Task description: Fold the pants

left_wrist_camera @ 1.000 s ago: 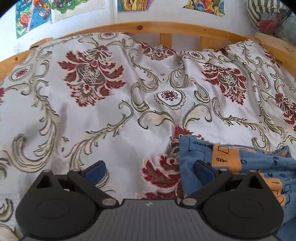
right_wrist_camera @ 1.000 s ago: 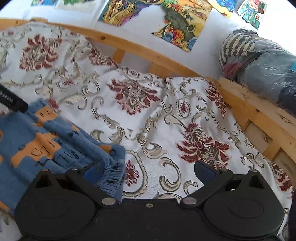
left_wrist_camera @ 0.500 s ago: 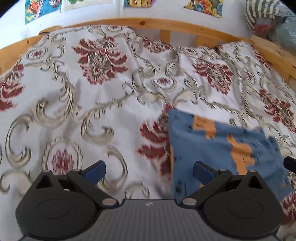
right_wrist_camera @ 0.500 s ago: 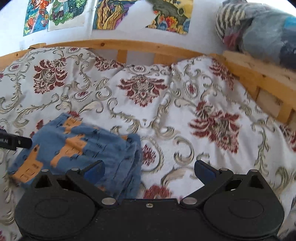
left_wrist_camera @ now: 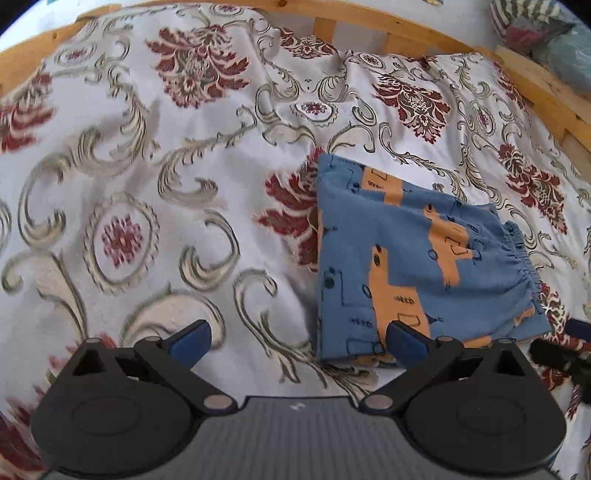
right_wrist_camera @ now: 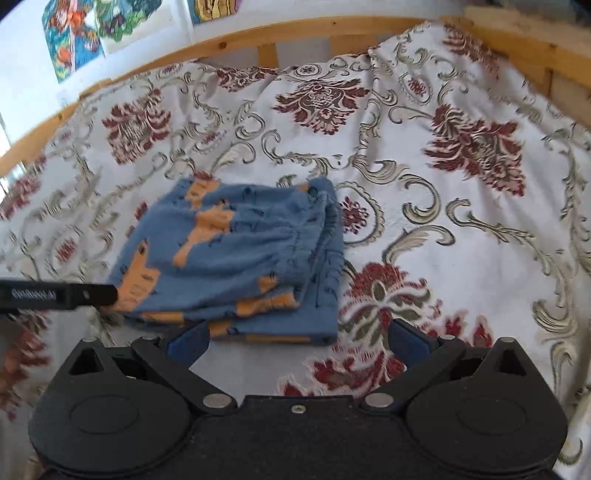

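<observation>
The blue pants with orange patches [left_wrist_camera: 417, 258] lie folded into a flat squarish stack on the floral bedspread, elastic waistband on their right side. In the right wrist view the same pants [right_wrist_camera: 236, 251] sit just ahead and to the left. My left gripper [left_wrist_camera: 297, 338] hangs open above the spread, its right fingertip over the stack's near edge, nothing held. Just short of the stack's near corner, my right gripper [right_wrist_camera: 295, 338] is open and empty. A black part of the left gripper [right_wrist_camera: 55, 294] shows at the left edge there.
The white bedspread [left_wrist_camera: 147, 184] with red flowers and beige scrolls covers the bed. A wooden rail [right_wrist_camera: 258, 37] runs along the far side, with drawings on the wall above. Bundled striped cloth [left_wrist_camera: 532, 18] sits at the far right corner.
Both grippers have pulled back and up from the pants, which now lie released as a folded stack. More of the bedspread shows around them than a second ago.
</observation>
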The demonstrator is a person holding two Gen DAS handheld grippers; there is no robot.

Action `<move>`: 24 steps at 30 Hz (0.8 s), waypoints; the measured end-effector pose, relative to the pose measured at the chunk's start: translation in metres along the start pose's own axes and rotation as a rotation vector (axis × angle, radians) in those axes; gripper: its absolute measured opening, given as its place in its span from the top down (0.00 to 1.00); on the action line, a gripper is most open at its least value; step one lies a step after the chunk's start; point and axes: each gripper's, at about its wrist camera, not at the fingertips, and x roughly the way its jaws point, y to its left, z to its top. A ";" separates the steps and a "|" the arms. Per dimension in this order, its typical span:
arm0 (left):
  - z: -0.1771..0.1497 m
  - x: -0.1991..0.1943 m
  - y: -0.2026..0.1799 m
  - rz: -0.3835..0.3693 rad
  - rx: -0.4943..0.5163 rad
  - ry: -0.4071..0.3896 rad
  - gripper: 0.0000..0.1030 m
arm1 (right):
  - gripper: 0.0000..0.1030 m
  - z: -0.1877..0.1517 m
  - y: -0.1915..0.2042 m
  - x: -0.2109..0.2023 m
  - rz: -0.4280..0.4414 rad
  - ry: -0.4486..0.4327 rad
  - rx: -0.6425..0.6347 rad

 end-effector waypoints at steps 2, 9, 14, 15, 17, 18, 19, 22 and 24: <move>0.008 -0.002 -0.001 0.021 0.032 -0.025 0.00 | 0.01 0.011 -0.008 0.002 0.041 0.015 0.015; 0.041 0.004 -0.002 0.014 0.147 -0.037 0.00 | 0.01 0.049 -0.039 0.023 0.190 0.095 0.058; 0.057 0.024 0.001 -0.101 0.118 0.015 0.00 | 0.01 0.065 -0.058 0.036 0.301 0.108 0.100; 0.058 0.028 0.003 -0.127 0.098 0.027 0.00 | 0.01 0.067 -0.061 0.039 0.320 0.114 0.098; 0.061 0.034 0.006 -0.161 0.059 0.046 0.00 | 0.01 0.070 -0.064 0.045 0.345 0.125 0.083; 0.061 0.037 0.007 -0.174 0.053 0.053 0.00 | 0.01 0.071 -0.066 0.048 0.357 0.132 0.073; 0.062 0.039 0.007 -0.187 0.056 0.058 0.00 | 0.01 0.072 -0.067 0.051 0.371 0.141 0.065; 0.062 0.042 0.007 -0.224 0.086 0.061 0.00 | 0.01 0.072 -0.071 0.060 0.405 0.160 0.063; 0.062 0.044 0.006 -0.242 0.104 0.066 0.00 | 0.01 0.074 -0.074 0.064 0.424 0.160 0.064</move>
